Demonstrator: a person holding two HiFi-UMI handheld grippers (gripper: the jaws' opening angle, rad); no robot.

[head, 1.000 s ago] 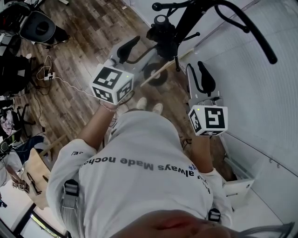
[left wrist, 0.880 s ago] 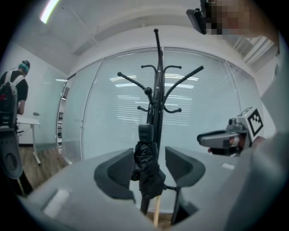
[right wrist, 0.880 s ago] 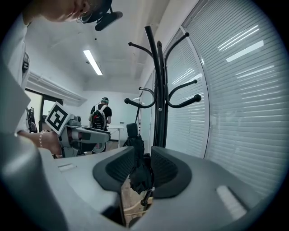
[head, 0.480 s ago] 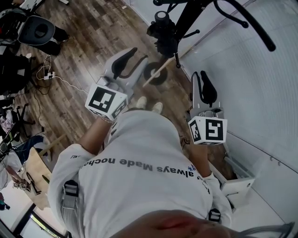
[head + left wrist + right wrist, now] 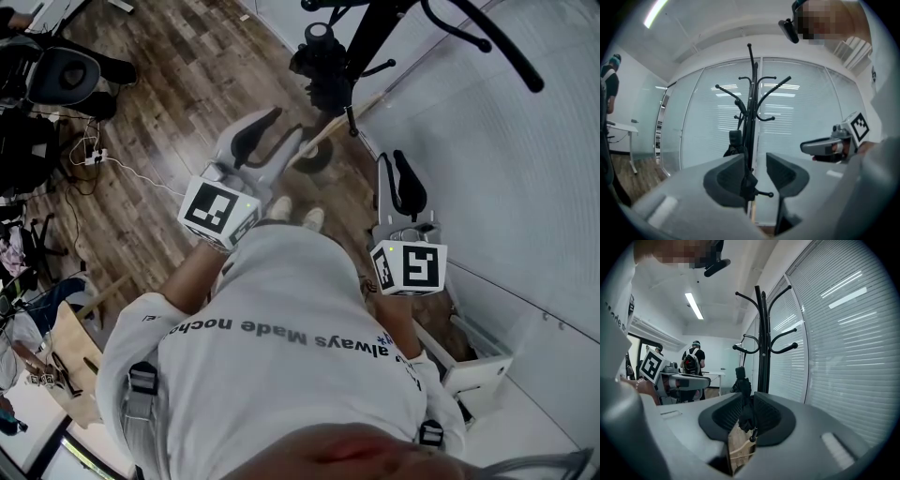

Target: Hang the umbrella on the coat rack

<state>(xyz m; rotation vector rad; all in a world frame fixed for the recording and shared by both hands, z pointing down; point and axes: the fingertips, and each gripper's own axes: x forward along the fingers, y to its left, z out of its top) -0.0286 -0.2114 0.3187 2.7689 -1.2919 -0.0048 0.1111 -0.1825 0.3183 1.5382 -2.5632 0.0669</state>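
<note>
A black folded umbrella [image 5: 323, 70] hangs from the black coat rack [image 5: 375, 37] by the blinds. It also shows low on the rack in the left gripper view, umbrella [image 5: 736, 140] against rack [image 5: 751, 93], and in the right gripper view, umbrella [image 5: 743, 385] against rack [image 5: 761, 333]. My left gripper [image 5: 281, 122] is held level, short of the rack, shut and empty. My right gripper [image 5: 398, 157] is beside it, jaws almost together with nothing between them. In both gripper views the umbrella lies well beyond the left gripper [image 5: 757, 171] and the right gripper [image 5: 747, 413].
The rack's round base [image 5: 309, 150] stands on the wooden floor just ahead of my shoes. A glass wall with blinds [image 5: 525, 187] runs along the right. Office chairs [image 5: 66, 56] and a floor cable [image 5: 122, 164] lie to the left. People [image 5: 693, 359] stand at a far desk.
Both grippers drew back from the rack toward my body. The left jaws went from wide apart to shut, and the right jaws narrowed. The umbrella stays on the rack.
</note>
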